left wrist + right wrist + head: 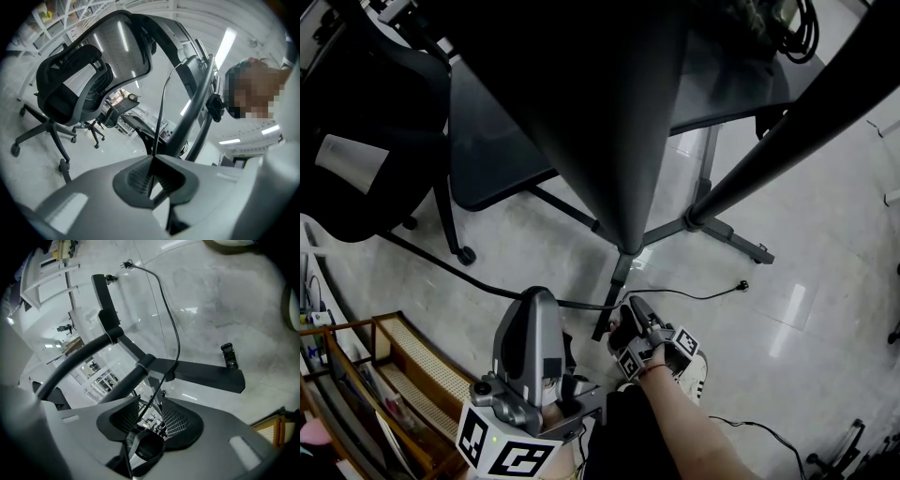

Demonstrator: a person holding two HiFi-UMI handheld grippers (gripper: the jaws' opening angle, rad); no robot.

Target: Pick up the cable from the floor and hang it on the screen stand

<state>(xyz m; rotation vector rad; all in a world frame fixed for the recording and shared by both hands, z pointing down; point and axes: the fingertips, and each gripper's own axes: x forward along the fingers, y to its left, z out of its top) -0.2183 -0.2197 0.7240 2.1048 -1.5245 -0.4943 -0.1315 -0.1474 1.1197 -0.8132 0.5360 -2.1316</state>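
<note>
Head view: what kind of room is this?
Most likely an office or lab workroom: a black office chair on castors, a dark desk, and the wheeled legs of a screen stand, with a cable trailing over the shiny floor.
</note>
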